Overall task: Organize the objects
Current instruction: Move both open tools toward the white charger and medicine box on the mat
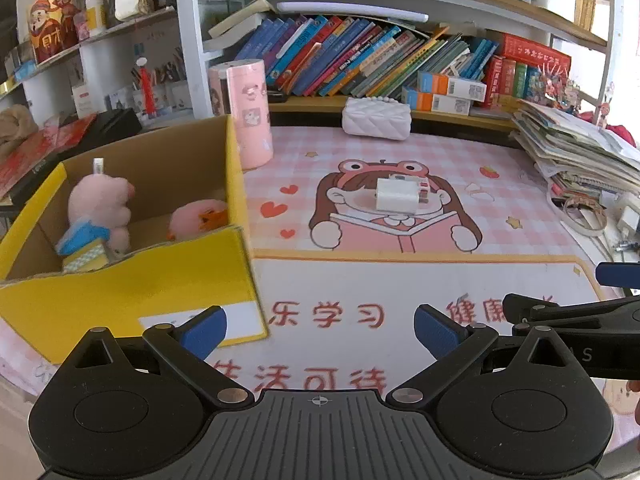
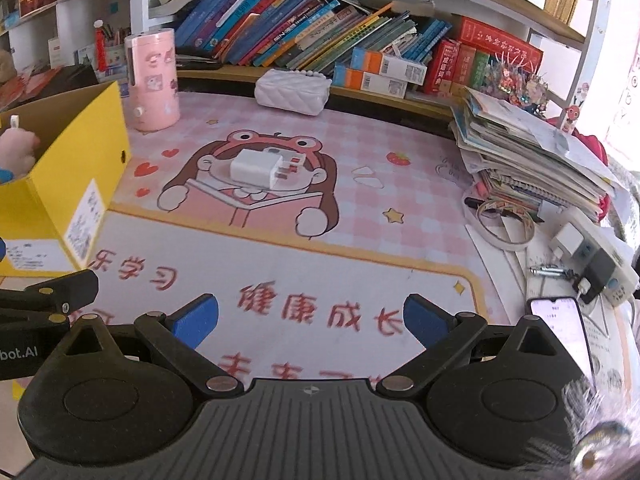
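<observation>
A white charger plug lies on the pink cartoon desk mat, well ahead of both grippers; it also shows in the right wrist view. A yellow cardboard box stands at the left and holds a pink plush pig, a second pink plush and a small blue-topped block. My left gripper is open and empty beside the box's front corner. My right gripper is open and empty over the mat; the box is to its left.
A pink cylinder container and a white quilted pouch stand at the mat's back. A pile of books and papers, a tape ring, a power strip and a phone crowd the right side. Bookshelves stand behind.
</observation>
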Available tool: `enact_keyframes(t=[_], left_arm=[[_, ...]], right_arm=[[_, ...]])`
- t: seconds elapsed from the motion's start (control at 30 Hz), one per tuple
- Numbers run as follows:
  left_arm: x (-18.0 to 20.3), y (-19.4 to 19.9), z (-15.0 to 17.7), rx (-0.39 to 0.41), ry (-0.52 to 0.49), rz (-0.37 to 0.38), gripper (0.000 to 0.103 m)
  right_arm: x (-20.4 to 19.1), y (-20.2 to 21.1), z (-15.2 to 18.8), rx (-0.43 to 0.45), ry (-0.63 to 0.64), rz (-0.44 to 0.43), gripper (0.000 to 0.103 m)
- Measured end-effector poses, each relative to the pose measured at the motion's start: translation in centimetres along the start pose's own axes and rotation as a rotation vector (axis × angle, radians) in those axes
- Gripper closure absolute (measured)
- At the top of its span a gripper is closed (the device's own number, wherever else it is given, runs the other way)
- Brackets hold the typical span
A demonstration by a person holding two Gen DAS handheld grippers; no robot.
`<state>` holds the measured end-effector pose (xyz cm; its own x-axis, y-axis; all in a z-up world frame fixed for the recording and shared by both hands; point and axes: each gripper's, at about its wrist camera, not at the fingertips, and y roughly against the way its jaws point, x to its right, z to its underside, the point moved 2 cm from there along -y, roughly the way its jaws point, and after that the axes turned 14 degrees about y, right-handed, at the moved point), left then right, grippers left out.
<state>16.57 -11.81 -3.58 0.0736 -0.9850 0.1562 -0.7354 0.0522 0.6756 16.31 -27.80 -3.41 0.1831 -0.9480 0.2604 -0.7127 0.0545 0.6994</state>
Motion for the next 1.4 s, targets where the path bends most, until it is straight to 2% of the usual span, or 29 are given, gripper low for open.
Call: enact_keyframes(t=[0.6,1.07,1.23,1.3,1.4], left_arm=[[4.2,-5.0,-3.5,0.001,0.016,-0.066,0.002],[6.4,-8.9,-7.5,0.092,0.044,-0.067,0.002],[6.6,-11.1,-8.4,0.091,0.059,-0.090,0.002],[6.8,-11.9,-8.5,0.082,0.060,-0.095,0.003],[7.5,-12.9,-8.4,0.072,0.051,-0.083,0.003]], right_arm=[[5.3,-5.4,-3.4,0.057,0.028,-0.041,0.003],[8.5,-9.6,-8.8,0.124,-0.005,-0.049,0.004],[9.2,-11.3,-10.2,0.138,-0.014,-0.065,0.008],[9.5,-12.2,-10.8,0.135,-0.022,-0.090,0.015],[10.0,-13.1,-11.6,0.130,-0.038,-0.101,0.018]])
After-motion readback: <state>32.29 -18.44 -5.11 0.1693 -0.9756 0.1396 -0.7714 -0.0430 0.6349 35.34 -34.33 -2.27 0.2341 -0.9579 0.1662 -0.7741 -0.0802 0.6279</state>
